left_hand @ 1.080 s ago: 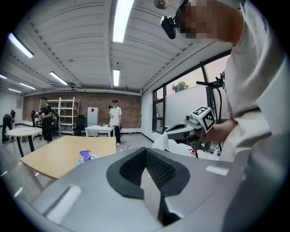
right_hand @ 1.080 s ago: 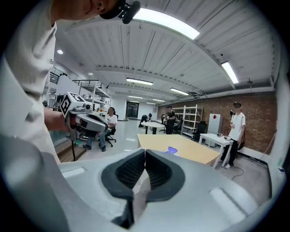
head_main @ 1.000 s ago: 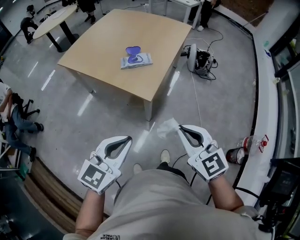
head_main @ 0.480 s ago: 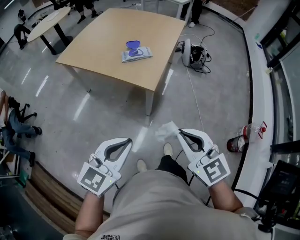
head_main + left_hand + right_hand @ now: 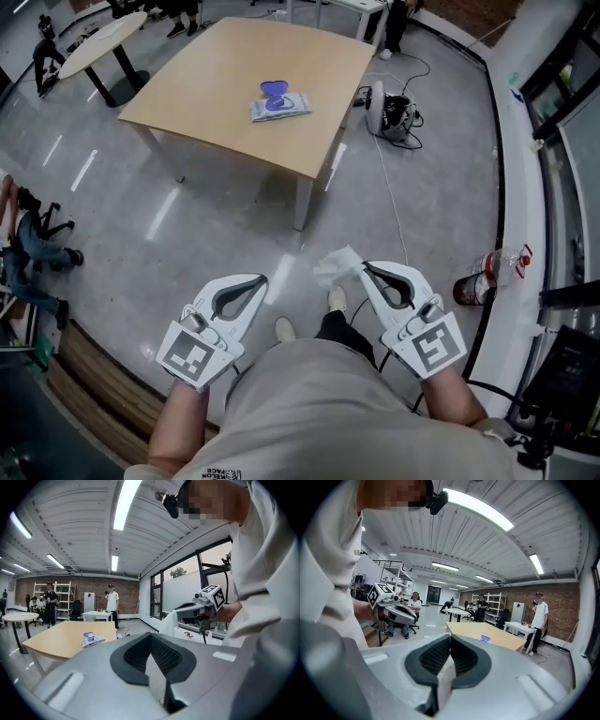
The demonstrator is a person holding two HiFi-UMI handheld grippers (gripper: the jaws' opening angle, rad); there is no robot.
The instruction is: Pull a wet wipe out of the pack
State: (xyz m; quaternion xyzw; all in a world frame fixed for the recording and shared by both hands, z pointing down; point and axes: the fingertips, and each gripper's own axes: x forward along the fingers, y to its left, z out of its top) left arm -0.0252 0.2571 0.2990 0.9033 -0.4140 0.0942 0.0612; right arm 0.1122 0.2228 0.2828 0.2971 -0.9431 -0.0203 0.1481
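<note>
The wet wipe pack [image 5: 278, 101], pale with a purple lid flipped open, lies on the wooden table [image 5: 216, 94], well ahead of both grippers. My right gripper [image 5: 364, 268] is shut on a crumpled white wet wipe [image 5: 336, 266] that sticks out past its tips, over the floor. In the right gripper view the wet wipe [image 5: 445, 679] hangs between the closed pads, with the pack [image 5: 485, 638] far off. My left gripper [image 5: 260, 279] is shut and holds nothing. Its own view shows the pack [image 5: 92, 639] and the right gripper's wipe [image 5: 169, 623].
I stand on grey floor about a table's length from the table. A fan-like device with cables [image 5: 389, 114] sits right of the table. A plastic bottle [image 5: 487, 279] lies by the right wall. A round table [image 5: 89, 42] and people are at the far left.
The head view has shifted slightly. Both grippers keep the same pose near my body, and the wipe stays in the right one.
</note>
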